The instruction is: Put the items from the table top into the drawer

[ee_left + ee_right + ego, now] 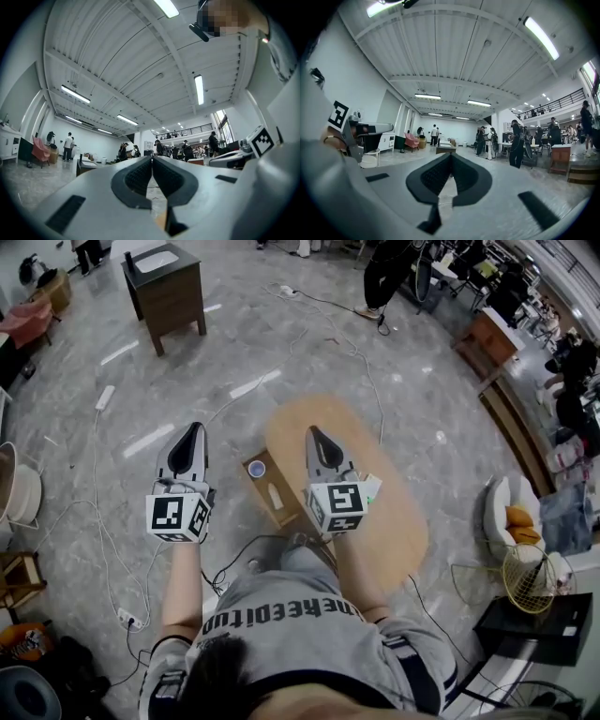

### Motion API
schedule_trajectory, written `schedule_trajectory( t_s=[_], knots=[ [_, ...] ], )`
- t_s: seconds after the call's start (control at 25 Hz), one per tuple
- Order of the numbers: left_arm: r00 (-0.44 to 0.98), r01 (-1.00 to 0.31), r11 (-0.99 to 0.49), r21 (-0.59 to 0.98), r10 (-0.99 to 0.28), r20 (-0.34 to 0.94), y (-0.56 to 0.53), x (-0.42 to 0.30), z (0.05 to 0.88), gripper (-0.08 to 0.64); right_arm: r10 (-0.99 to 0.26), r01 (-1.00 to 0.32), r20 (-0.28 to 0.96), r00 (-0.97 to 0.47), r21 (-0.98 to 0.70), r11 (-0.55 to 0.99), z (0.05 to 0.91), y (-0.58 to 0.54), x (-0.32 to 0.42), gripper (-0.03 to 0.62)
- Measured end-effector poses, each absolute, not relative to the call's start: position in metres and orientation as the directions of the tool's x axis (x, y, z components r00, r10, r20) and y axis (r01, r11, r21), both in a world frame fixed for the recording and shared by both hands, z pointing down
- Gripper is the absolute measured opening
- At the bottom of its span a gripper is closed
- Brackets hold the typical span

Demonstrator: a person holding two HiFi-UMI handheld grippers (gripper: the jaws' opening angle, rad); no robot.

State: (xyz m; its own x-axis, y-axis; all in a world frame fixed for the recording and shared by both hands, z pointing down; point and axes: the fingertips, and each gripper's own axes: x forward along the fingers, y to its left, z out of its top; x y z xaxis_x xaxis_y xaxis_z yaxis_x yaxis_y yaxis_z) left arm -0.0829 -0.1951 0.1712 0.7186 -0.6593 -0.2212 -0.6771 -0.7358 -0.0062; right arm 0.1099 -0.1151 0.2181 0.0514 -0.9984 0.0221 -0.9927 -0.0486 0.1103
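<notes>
Currently the left gripper [194, 429] and right gripper [315, 433] are hovering high above the work, both pointing out into the room, each with its jaws pressing together on nothing. Beneath them the drawer [286, 512] is standing open at the near-left edge of the counter [398, 521], with a cup [256, 468] and a pale bottle-like thing [275, 495] lying inside. A green-and-white item [372, 487] is sitting on the counter, showing just beside the right gripper's marker cube and half hidden by it. That is where trouble is likely waiting. Coming down with shut jaws, the right gripper is risking a knock that sends the item sliding off the counter, so the jaws are needing to open first. Lowering blind is also risking a strike on the drawer's rim or the cup. Farther out, a cable [361, 352] is trailing across the floor, threatening a trip.
</notes>
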Motion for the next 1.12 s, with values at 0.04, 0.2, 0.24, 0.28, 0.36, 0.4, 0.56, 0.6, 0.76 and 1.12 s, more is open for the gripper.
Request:
schedule_trajectory(
  t_s=[0.04, 0.2, 0.24, 0.28, 0.36, 0.4, 0.56, 0.6, 0.76, 1.12],
  knots=[
    [0.718, -0.678, -0.735, -0.007, -0.659, -0.224, -0.195, -0.083, 0.17, 0.012, -0.999, -0.993, 0.015, 0.051, 0.107, -0.049, 0.216, -0.114, 0.11, 0.004],
    [0.713, -0.681, -0.732, -0.008, -0.661, -0.237, -0.194, -0.084, 0.166, 0.012, -0.999, -0.993, -0.014, 0.045, 0.105, -0.046, 0.21, -0.11, 0.108, 0.004],
    [0.711, -0.682, -0.732, -0.007, -0.661, -0.24, -0.194, -0.085, 0.166, 0.012, -0.999, -0.993, -0.023, 0.039, 0.108, -0.042, 0.208, -0.108, 0.107, 0.004],
    [0.71, -0.682, -0.731, -0.006, -0.661, -0.242, -0.193, -0.085, 0.165, 0.012, -0.999, -0.993, -0.032, 0.035, 0.109, -0.038, 0.206, -0.106, 0.106, 0.004],
    [0.708, -0.683, -0.73, -0.004, -0.662, -0.247, -0.192, -0.086, 0.163, 0.012, -0.998, -0.994, -0.047, 0.03, 0.108, -0.035, 0.202, -0.103, 0.104, 0.003],
    [0.707, -0.684, -0.73, -0.004, -0.662, -0.248, -0.192, -0.086, 0.162, 0.012, -0.998, -0.994, -0.052, 0.03, 0.106, -0.035, 0.201, -0.102, 0.104, 0.003],
    [0.704, -0.686, -0.727, -0.004, -0.663, -0.254, -0.191, -0.09, 0.161, 0.012, -0.997, -0.993, -0.065, 0.04, 0.106, -0.047, 0.198, -0.099, 0.103, 0.003],
    [0.704, -0.687, -0.727, -0.004, -0.663, -0.255, -0.191, -0.091, 0.16, 0.012, -0.997, -0.993, -0.067, 0.045, 0.106, -0.052, 0.198, -0.099, 0.103, 0.003],
    [0.703, -0.687, -0.726, -0.005, -0.663, -0.257, -0.189, -0.094, 0.159, 0.012, -0.996, -0.992, -0.07, 0.062, 0.102, -0.069, 0.197, -0.096, 0.103, 0.003],
    [0.702, -0.686, -0.728, 0.003, -0.662, -0.262, -0.19, -0.097, 0.157, 0.012, -0.994, -0.993, -0.077, 0.074, 0.087, -0.081, 0.192, -0.096, 0.104, 0.003]
  ],
)
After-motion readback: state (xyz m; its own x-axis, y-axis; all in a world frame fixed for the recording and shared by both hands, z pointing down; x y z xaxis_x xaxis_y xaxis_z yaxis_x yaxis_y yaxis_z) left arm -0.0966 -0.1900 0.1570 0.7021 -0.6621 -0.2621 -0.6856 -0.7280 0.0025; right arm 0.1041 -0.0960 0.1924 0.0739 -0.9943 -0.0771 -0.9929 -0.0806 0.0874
